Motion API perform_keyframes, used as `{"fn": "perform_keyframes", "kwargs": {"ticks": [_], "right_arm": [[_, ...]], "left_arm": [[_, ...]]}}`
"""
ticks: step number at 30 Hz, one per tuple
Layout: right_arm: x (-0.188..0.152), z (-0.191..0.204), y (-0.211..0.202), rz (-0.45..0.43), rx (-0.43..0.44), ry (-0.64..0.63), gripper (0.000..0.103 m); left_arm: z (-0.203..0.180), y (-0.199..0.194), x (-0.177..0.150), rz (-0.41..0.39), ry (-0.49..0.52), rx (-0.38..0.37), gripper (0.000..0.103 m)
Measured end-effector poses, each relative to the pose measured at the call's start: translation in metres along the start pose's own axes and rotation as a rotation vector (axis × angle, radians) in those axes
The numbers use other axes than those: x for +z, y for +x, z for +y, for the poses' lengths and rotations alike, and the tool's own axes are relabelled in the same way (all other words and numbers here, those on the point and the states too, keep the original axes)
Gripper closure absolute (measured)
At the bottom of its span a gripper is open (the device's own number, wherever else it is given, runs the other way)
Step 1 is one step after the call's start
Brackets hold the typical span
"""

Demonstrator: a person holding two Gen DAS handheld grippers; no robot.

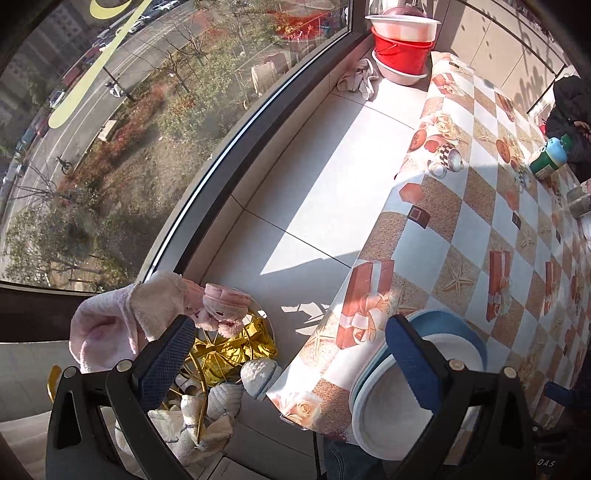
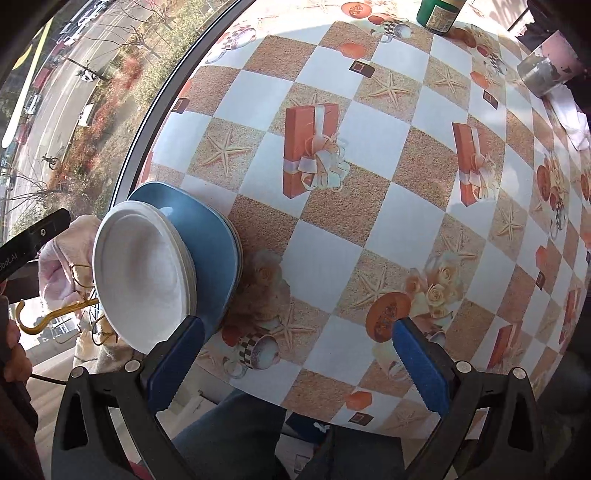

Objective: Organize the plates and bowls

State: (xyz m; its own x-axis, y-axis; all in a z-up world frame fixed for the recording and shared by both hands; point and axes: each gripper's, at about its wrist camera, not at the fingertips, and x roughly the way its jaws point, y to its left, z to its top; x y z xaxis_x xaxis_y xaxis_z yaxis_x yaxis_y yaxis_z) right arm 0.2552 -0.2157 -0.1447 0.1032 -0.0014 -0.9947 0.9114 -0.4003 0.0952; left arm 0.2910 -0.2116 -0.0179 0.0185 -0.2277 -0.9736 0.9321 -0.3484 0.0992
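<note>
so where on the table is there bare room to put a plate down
The middle of the table is bare, from the stack of white plates on blue plates at the near left corner across to the green bottle and tape roll on the far right. That near left corner is crowded.

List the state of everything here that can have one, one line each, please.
left gripper: open, holding nothing.
right gripper: open, holding nothing.
white plates: stacked on the blue plates.
blue plates: stacked at the corner of the table, under the white ones.
green bottle: upright, capped.
red bucket: upright, white basin nested on top.
</note>
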Motion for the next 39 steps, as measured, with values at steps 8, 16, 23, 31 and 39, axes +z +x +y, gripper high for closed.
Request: {"fn": "perform_keyframes", "kwargs": {"ticks": [8, 16, 23, 31, 39], "right_arm": [[-0.003, -0.003, -0.002, 0.001, -0.015, 0.004, 0.001], [-0.003, -0.005, -0.002, 0.010, -0.020, 0.008, 0.001], [-0.003, -0.002, -0.004, 0.009, -0.028, -0.003, 0.001], [-0.007, -0.001, -0.002, 0.030, -0.039, -0.017, 0.001], [-0.010, -0.006, -0.001, 0.038, -0.037, 0.002, 0.001]], "left_arm": [[0.009, -0.006, 0.016, -0.028, -0.018, -0.016, 0.000], [-0.025, 0.021, -0.051, 0.111, 0.059, -0.089, 0.000], [-0.044, 0.031, -0.089, 0.194, 0.110, -0.085, 0.000], [-0.048, 0.020, -0.086, 0.163, 0.117, -0.070, 0.000], [-0.049, 0.015, -0.085, 0.150, 0.119, -0.066, 0.000]]}}
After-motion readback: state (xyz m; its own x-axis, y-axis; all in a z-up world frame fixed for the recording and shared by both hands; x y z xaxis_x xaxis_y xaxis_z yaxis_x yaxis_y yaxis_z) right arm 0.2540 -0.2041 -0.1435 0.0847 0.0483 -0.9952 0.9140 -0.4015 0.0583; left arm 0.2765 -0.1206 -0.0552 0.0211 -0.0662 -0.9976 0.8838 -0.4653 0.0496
